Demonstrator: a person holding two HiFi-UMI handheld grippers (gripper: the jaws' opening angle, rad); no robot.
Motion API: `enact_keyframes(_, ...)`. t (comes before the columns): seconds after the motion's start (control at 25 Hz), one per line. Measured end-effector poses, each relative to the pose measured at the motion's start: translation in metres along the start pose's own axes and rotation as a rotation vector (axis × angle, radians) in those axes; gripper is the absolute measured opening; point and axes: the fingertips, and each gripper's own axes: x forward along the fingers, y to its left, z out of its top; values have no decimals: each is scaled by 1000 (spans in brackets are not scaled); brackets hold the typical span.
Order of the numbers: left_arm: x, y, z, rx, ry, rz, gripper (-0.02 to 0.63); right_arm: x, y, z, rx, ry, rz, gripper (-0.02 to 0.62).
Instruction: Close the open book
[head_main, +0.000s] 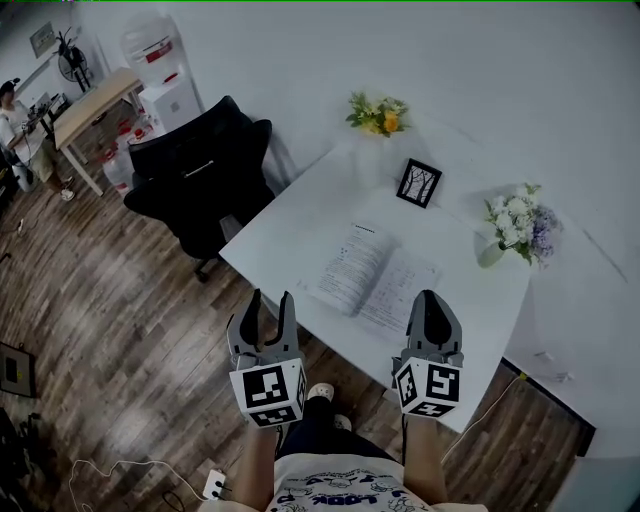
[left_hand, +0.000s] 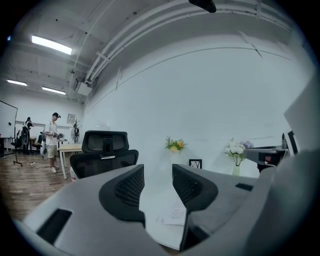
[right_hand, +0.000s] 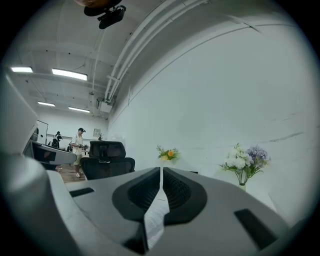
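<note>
The open book (head_main: 375, 278) lies flat with two pale pages spread, lines of dark print running across both and a shallow fold down the middle; the print is too small to read. It rests near the front edge of a white table (head_main: 300, 215), which also carries a small black picture frame (head_main: 419, 183), a bunch of yellow flowers (head_main: 378, 113) at the far corner and a vase of white and purple flowers (head_main: 520, 225) to the right. The table stands against a plain white wall, with a black office chair (head_main: 200, 180) at its left end and a dark wood-plank floor (head_main: 110, 320) below. Farther off are a light wooden desk (head_main: 95, 100), a water dispenser (head_main: 160, 60) and a person (head_main: 15, 120) standing. The left gripper (head_main: 271, 298) hangs over the floor just short of the table's front edge, to the left of the book, with its jaws spread and nothing between them. In the left gripper view (left_hand: 157, 172) the book (left_hand: 175, 212) shows low in the gap, ahead and slightly right. The right gripper (head_main: 430, 298) is over the table's front edge, just beside the right-hand page. Its jaws are pressed together at the tips and pinch nothing. In the right gripper view (right_hand: 161, 172) a sliver of the page (right_hand: 156, 210) shows through the narrow slit below the tips.
</note>
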Motion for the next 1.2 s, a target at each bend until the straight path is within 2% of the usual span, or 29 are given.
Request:
enact_keyframes(0.32, 48, 10, 3, 2, 9, -60, 158, 34, 0, 1, -10, 4, -55, 34)
enact_keyframes(0.64, 84, 13, -11, -2, 44, -114, 158, 57, -1, -13, -25, 37, -99, 33)
enact_keyframes(1.2, 105, 9, -46, -17, 120, -156, 158, 72, -6, -34, -24, 69, -123, 34)
